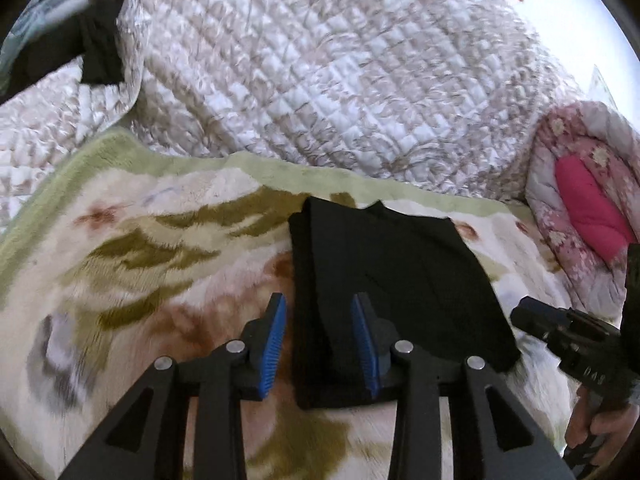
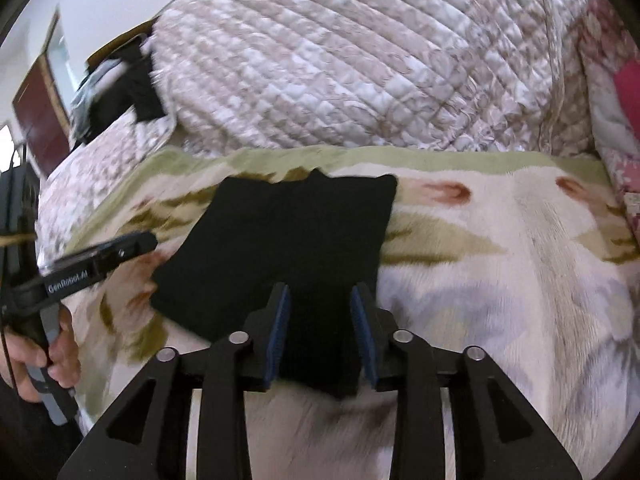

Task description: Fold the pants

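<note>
pants (image 1: 384,276): black, soft, limp, light; folded flat on the plush blanket (image 1: 132,240), just before the quilt (image 1: 320,72) | left gripper (image 1: 319,340) and right gripper (image 2: 320,334): both released, near hem between the jaws | grip: pinch near-edge corners, all layers

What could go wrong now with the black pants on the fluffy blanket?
1. The folded black pants lie partly between the open blue pads of the left gripper and under the right gripper; a pad might snag the near edge and pull the fold open.
2. The fluffy leaf-patterned blanket is soft and bumpy, so the fold may slump.
3. The far edge looks uneven, so the stack may stay crooked.
</note>
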`<state>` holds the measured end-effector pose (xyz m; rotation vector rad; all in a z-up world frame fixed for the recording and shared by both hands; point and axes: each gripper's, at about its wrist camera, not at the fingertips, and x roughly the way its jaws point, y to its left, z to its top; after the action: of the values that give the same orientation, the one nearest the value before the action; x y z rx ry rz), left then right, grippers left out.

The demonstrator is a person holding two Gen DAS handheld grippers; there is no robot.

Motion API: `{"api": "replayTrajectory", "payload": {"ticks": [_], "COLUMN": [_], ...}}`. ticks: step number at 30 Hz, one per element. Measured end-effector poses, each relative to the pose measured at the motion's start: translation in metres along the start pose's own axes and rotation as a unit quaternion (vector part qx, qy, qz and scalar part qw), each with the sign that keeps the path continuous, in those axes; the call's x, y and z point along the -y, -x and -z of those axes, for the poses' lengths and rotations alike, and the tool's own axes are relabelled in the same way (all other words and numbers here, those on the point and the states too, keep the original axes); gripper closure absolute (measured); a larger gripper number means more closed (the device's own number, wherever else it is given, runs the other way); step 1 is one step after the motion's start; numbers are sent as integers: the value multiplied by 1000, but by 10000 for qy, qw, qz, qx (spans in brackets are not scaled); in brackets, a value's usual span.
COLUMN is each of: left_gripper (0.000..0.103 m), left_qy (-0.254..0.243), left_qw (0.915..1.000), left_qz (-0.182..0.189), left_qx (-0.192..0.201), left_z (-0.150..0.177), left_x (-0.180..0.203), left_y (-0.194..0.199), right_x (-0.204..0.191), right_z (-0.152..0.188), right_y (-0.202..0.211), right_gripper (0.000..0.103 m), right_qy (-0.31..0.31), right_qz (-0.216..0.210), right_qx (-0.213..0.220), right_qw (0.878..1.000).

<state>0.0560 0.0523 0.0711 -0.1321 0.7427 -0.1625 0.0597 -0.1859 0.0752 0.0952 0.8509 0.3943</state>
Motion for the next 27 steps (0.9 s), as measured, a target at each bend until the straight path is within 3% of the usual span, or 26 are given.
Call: {"api": "replayTrajectory", "payload": {"ticks": [1,11,20,24,27], "left_gripper": [65,65,65,65,65], "left_qy": [-48,-198,-195,-160,-110], "left_qw": [10000,9992,9980,9977,9990], "left_qz": [27,62,-171,-202,-125], "left_qx": [10,-328,-584,-623,-406], "left_z": [6,59,72,72,62], "left_x": [5,28,27,26,27], "left_y": [6,20,5,4,11], "right_x": [-4,-26,-19,-20,-19], "right_z": [5,47,51,48,41], "right_y": [4,16,-1,6,15], "right_gripper": [56,55,55,55,55], "right_qy": [30,185,157,142,98], "right_qz": [-4,168,418,409,484], "right_qx": [24,-222,-446,-257,81], "right_qw": [10000,9994,9980,9987,9987]}}
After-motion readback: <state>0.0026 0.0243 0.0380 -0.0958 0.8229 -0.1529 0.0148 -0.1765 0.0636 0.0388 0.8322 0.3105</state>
